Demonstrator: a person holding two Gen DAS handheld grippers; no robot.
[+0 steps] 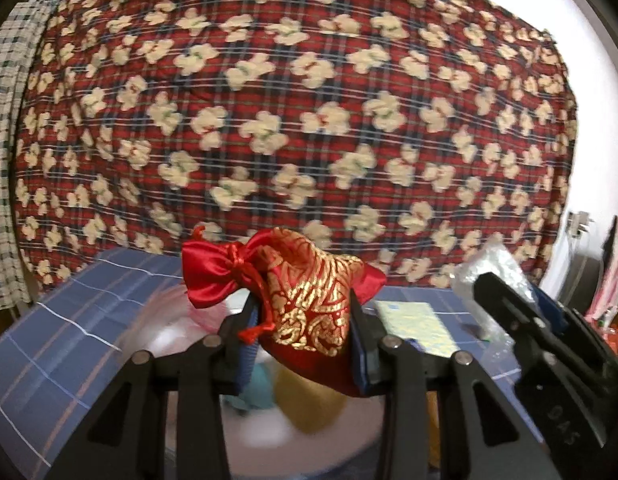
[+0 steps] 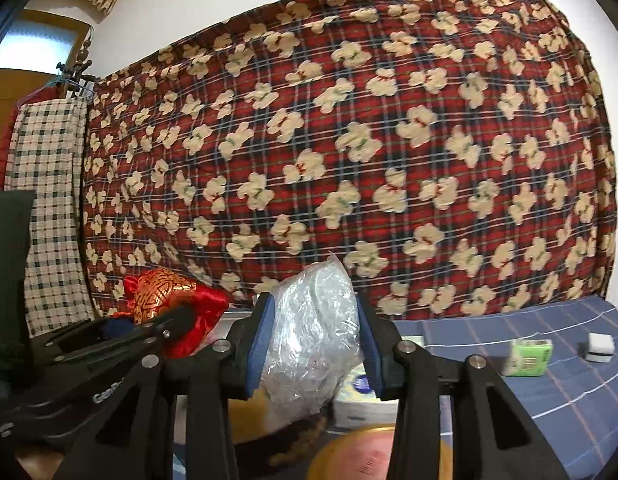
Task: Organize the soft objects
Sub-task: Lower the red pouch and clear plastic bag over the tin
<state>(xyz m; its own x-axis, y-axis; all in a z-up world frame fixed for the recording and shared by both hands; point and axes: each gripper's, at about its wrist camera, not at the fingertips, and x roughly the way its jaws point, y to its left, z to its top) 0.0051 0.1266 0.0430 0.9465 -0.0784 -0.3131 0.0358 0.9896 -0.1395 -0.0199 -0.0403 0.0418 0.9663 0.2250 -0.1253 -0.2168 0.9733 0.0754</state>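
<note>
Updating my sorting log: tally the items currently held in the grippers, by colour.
Red and gold satin drawstring pouch, clamped by the left gripper: 1
Clear crinkled plastic bag, clamped by the right gripper: 1
Total: 2

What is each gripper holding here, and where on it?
Left gripper clamps the red and gold drawstring pouch across its lower body, below the tied neck. Right gripper clamps the crinkled clear plastic bag across its middle.
</note>
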